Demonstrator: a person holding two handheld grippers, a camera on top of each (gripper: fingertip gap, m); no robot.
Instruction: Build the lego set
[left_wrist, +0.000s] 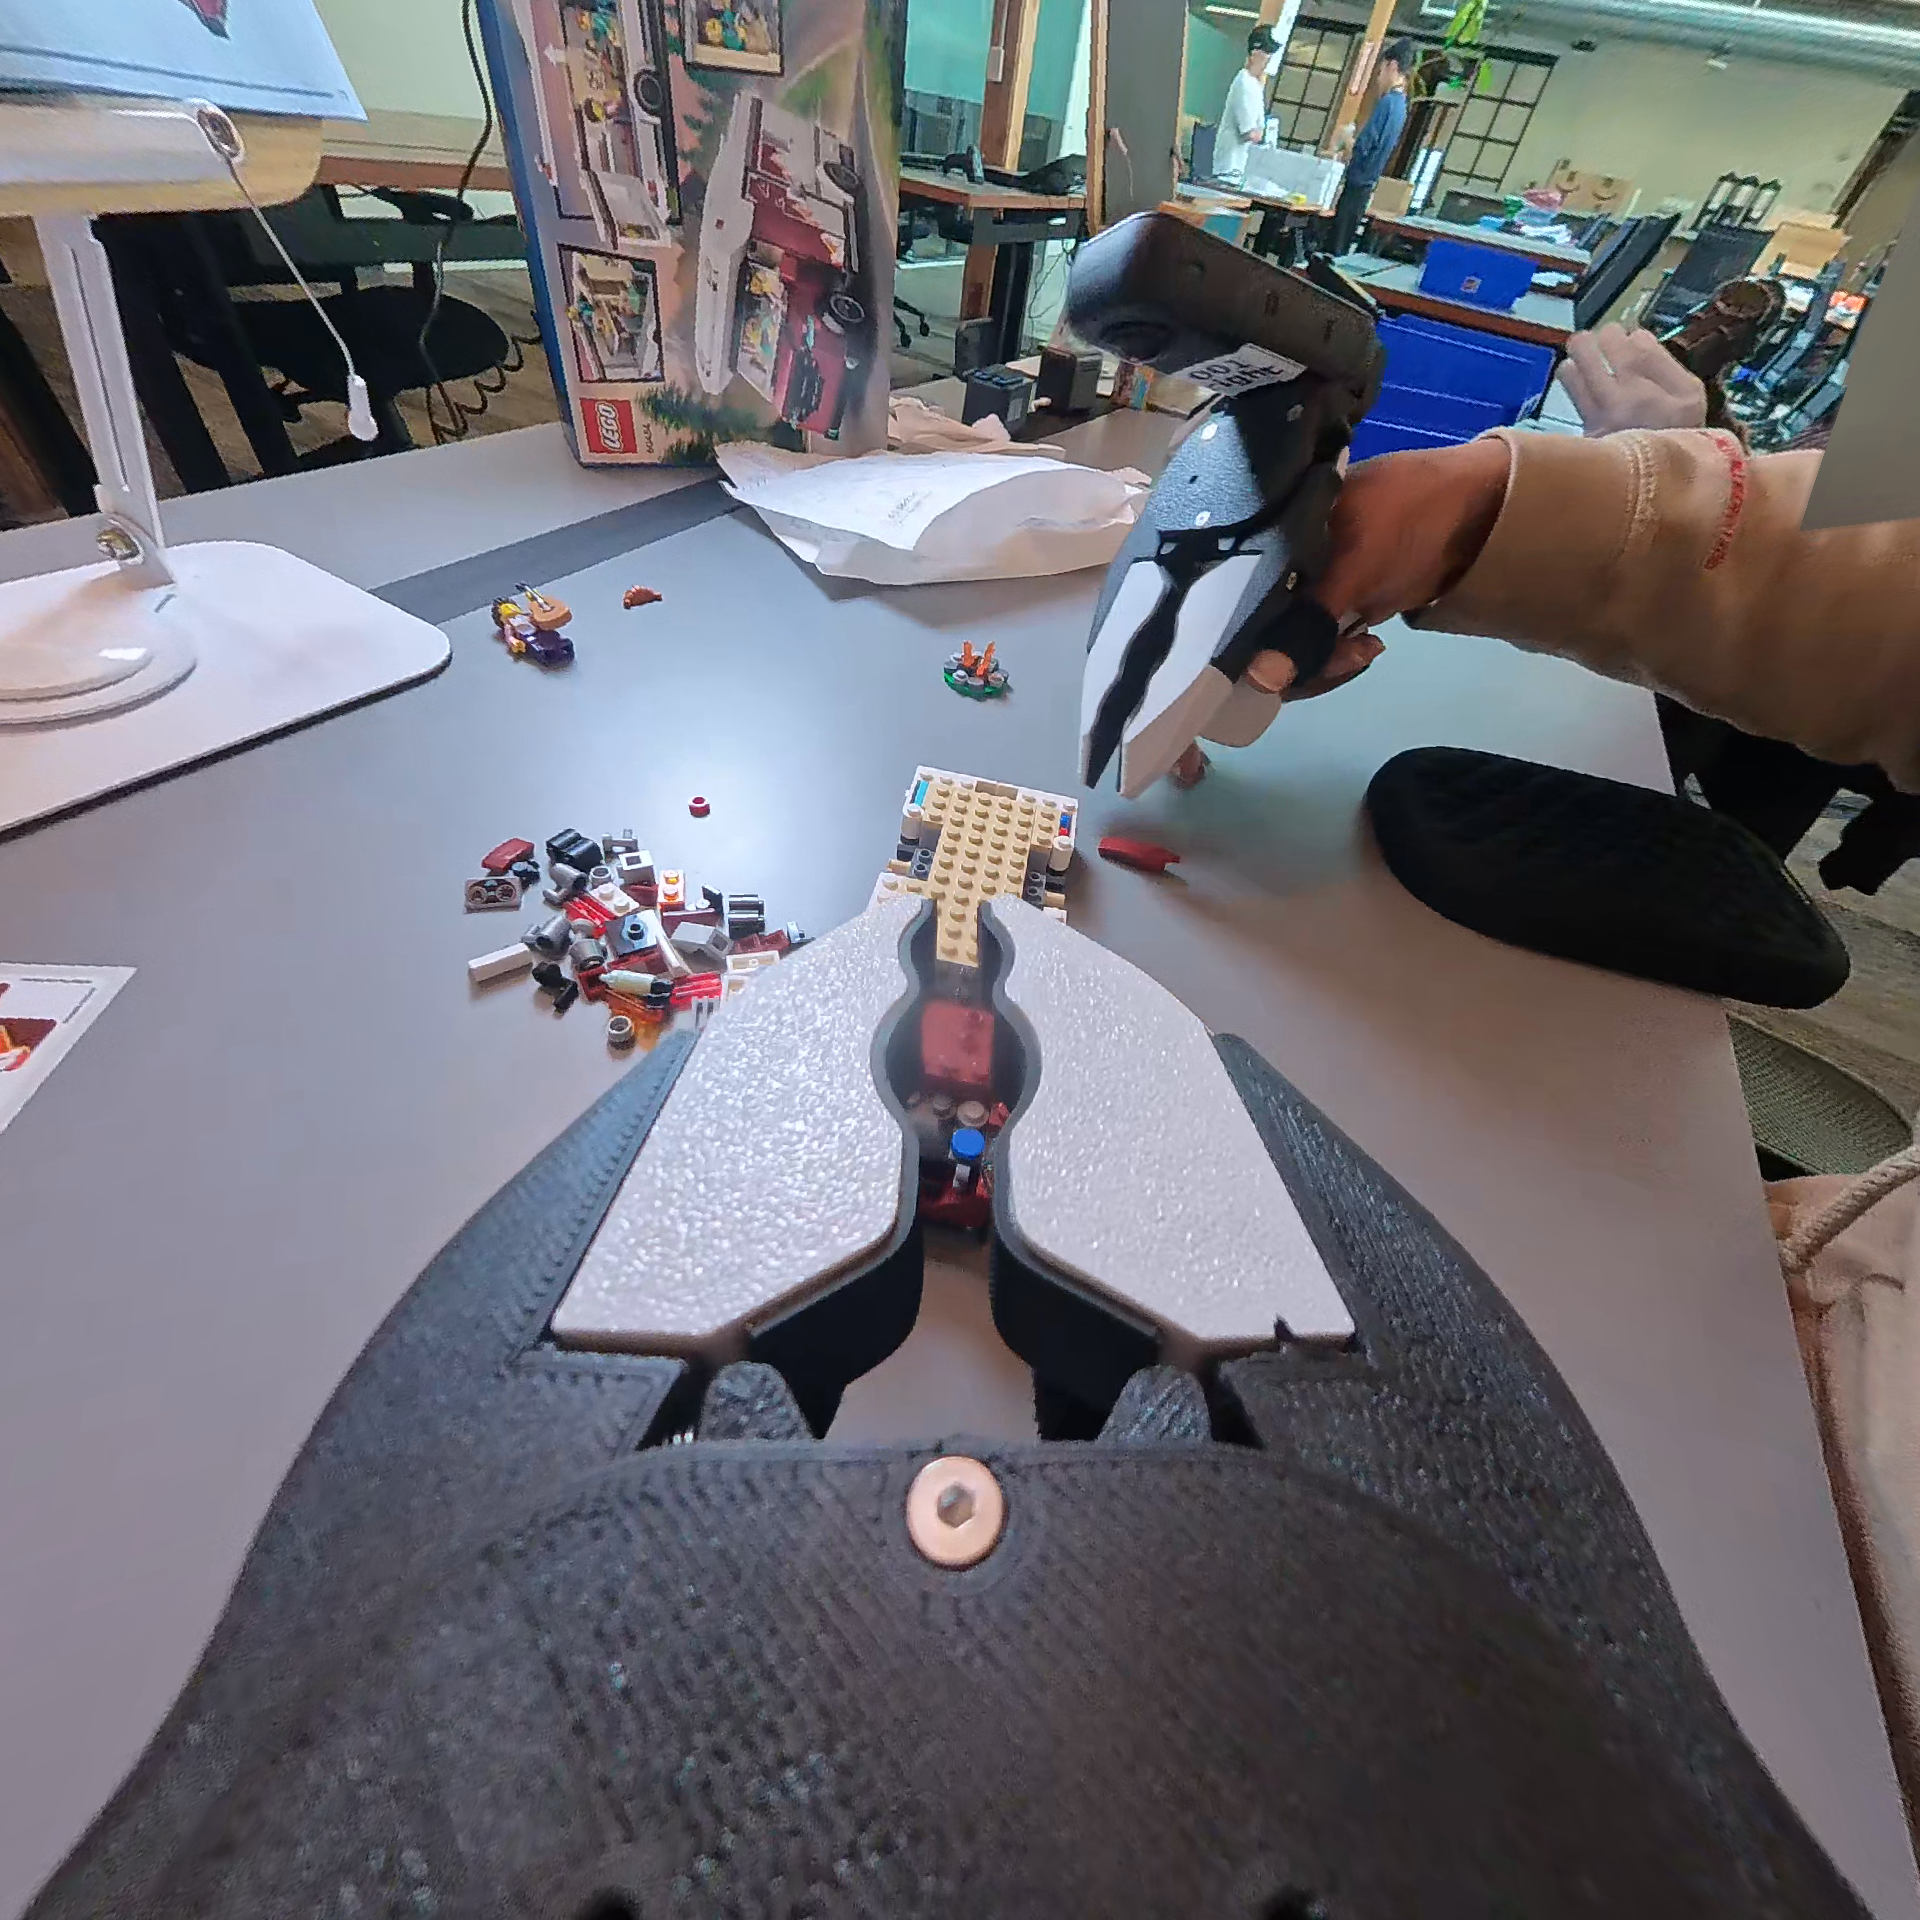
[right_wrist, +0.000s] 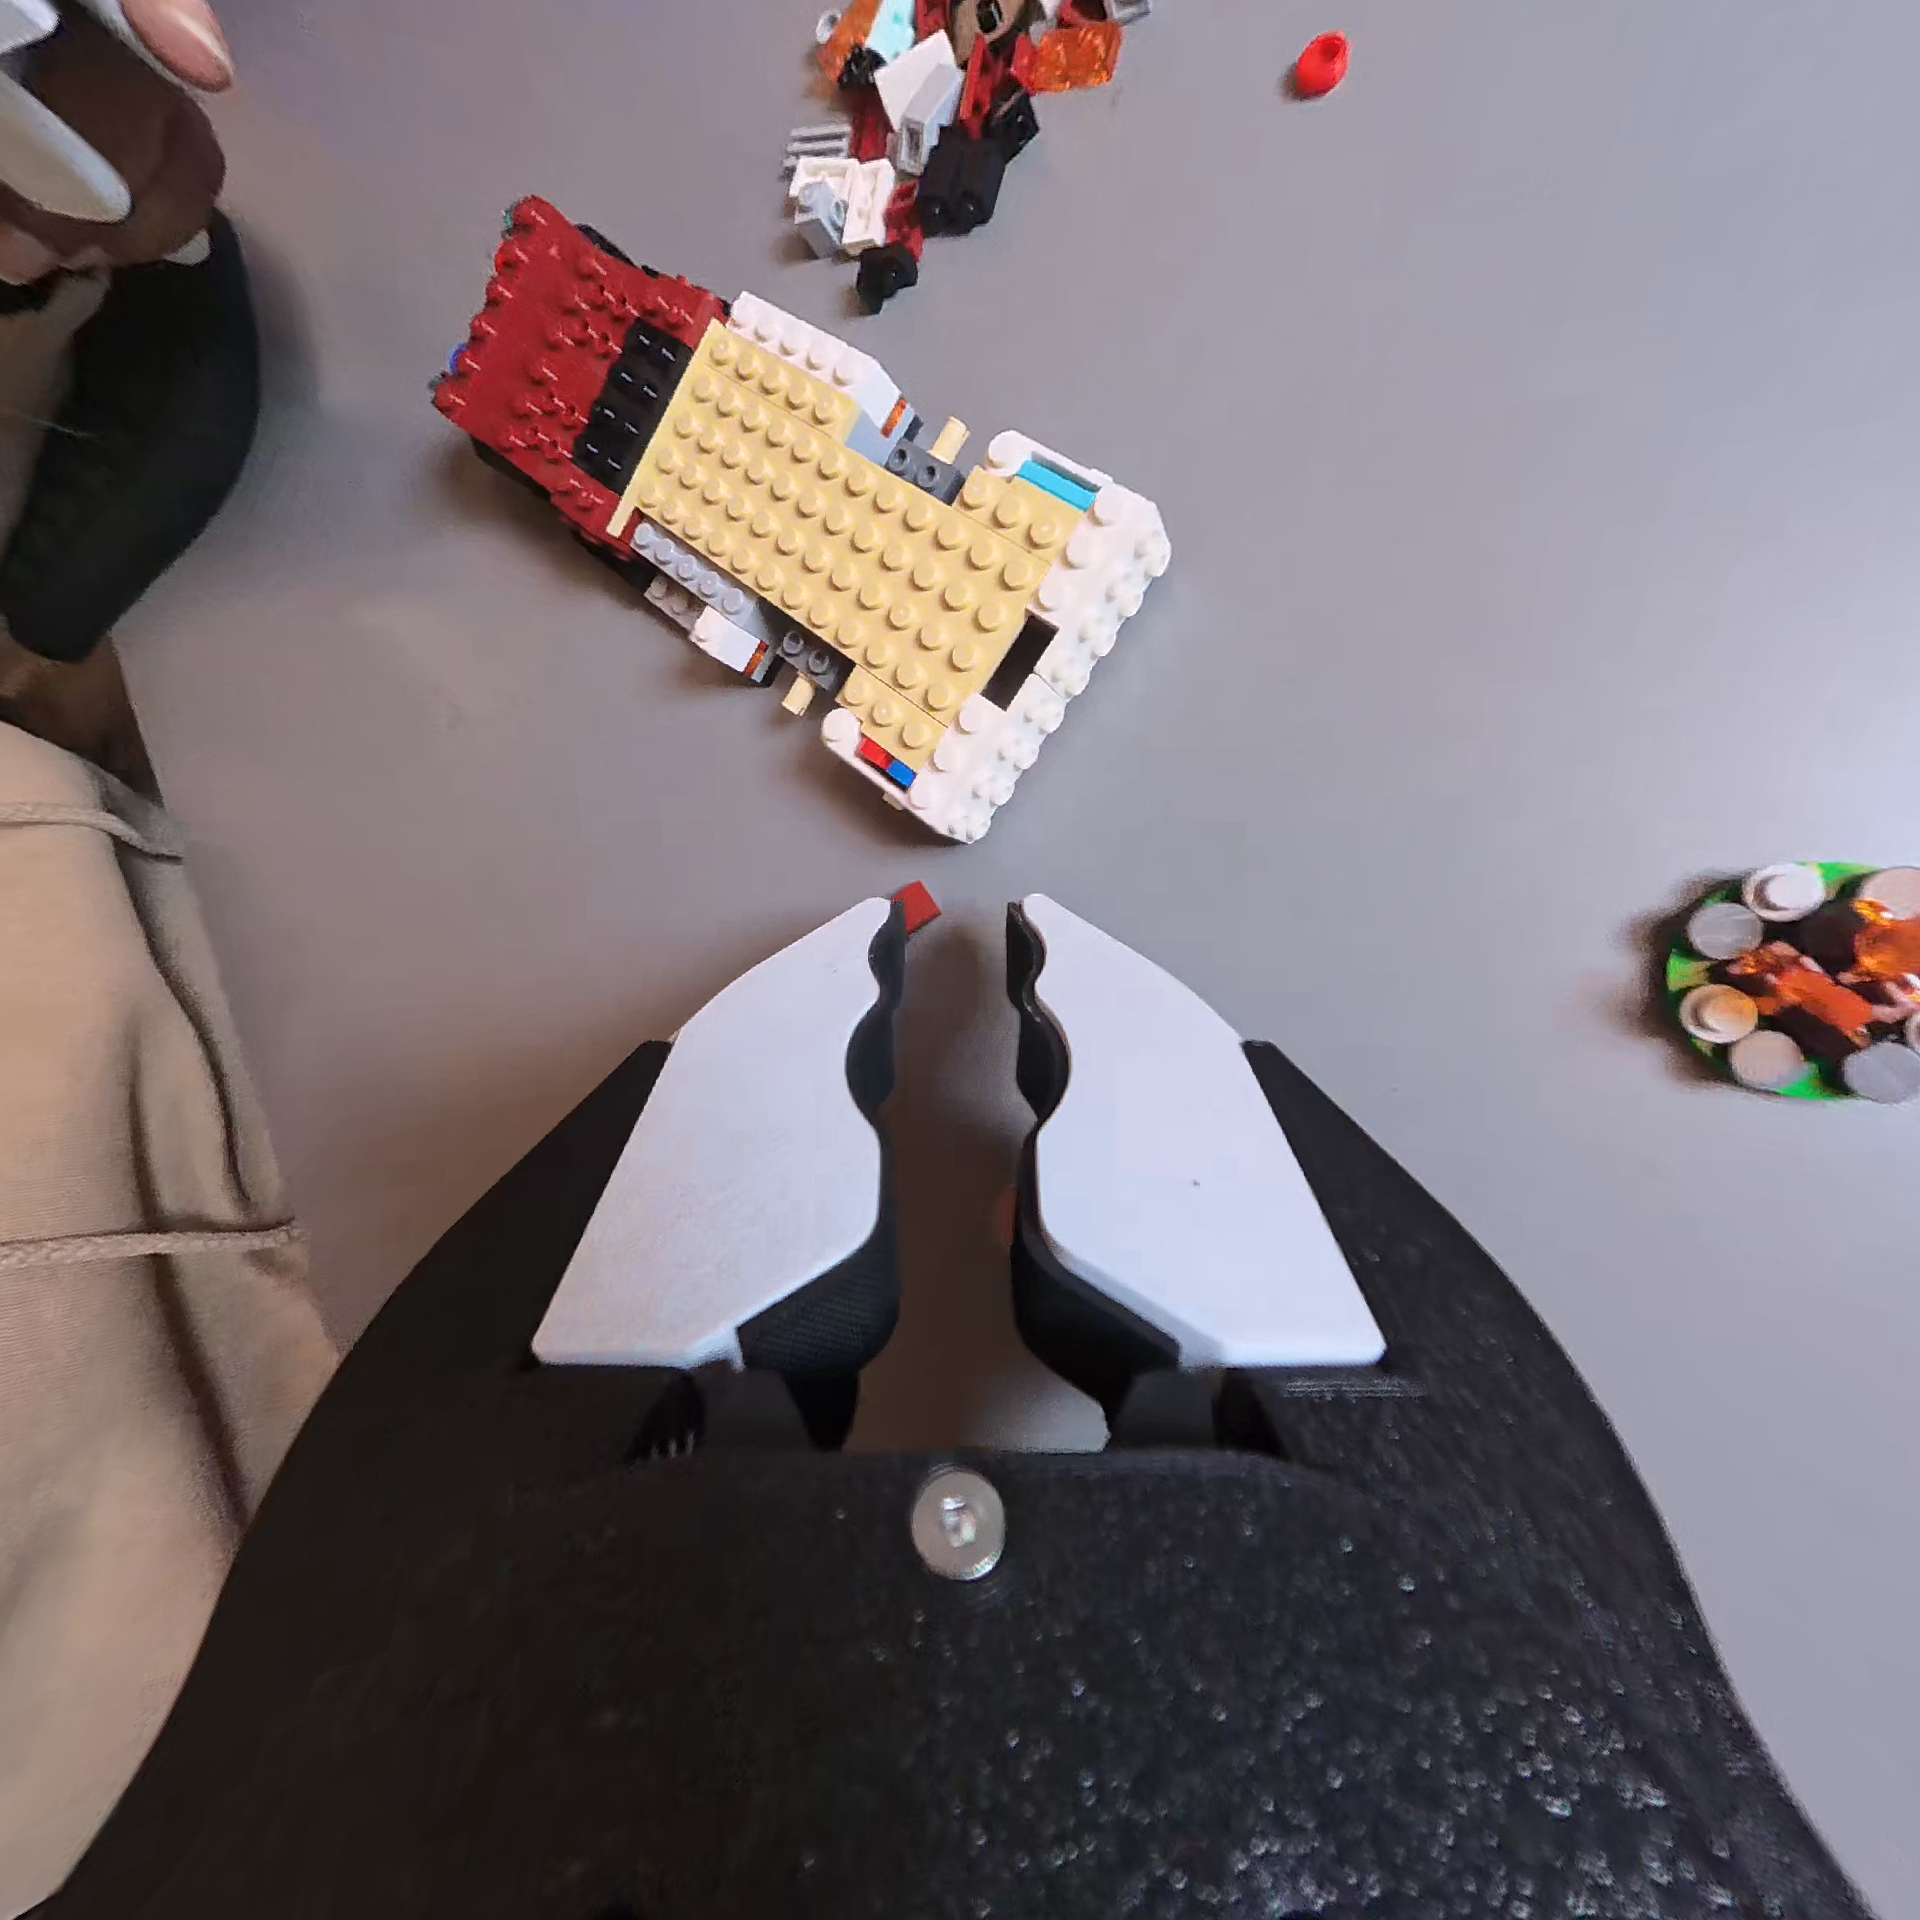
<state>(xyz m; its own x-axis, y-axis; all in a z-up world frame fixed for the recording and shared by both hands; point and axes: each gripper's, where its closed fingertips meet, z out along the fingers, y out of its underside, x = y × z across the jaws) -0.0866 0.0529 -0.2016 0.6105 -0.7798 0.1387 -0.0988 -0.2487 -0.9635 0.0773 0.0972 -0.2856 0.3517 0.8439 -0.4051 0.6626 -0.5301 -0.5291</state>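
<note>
While I am hovering the right tool (right_wrist: 956, 914) with jaws apart on nothing, a small red piece (right_wrist: 914, 902) is lying on the table (right_wrist: 1455, 520) at its left fingertip. The brick model (right_wrist: 810, 520) is lying just beyond, its long axis running far-left to near-right. My left tool (left_wrist: 961, 914) is hanging over it, narrowly apart and gripping nothing.

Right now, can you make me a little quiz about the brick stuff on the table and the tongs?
1. True or false: the right tongs stand open above the grey table.
2. What lies right at the tips of the right tongs? A) a small dark red piece B) a green round build C) a white paper bag
3. Fill in: the half-built brick vehicle has a tan studded top, white edges and a ___ front end.

Key: 1 true; 2 A; 3 dark red
</note>
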